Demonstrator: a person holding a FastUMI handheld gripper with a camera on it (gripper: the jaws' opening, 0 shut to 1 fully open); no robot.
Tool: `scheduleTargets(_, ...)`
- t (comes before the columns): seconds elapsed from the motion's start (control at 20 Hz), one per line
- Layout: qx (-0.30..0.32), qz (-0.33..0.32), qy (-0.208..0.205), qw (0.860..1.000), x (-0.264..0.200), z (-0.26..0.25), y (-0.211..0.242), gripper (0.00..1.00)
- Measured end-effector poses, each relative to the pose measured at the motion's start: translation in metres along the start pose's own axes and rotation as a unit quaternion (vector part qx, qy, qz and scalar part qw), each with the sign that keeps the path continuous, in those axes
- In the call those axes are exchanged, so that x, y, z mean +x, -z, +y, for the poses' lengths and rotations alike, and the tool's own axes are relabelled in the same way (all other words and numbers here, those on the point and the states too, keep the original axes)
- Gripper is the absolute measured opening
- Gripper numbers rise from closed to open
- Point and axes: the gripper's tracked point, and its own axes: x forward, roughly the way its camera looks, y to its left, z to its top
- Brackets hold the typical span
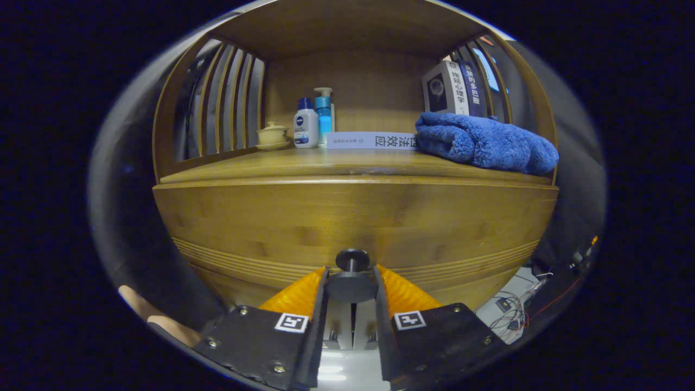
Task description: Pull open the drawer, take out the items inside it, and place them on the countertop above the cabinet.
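The gripper is pinching the small round knob on the drawer under the countertop, a stiff, likely slick hold that is probably calling for a straight, steady pull.

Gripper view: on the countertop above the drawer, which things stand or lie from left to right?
Lidded cup on its saucer → white bottle → blue pump bottle → flat-lying book → blue towel. Below them, the claw has the drawer knob between its fingers.
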Motion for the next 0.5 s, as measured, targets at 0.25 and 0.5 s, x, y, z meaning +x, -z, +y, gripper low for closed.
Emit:
scheduleTargets(0.25, 0.048, 0.011, 0.019, 0.999, 0.005, -0.001, 0.007, 0.37)
scheduleTargets(0.5, 0.023, 0.077, 0.049, 0.996, -0.019, -0.018, 0.079, 0.03)
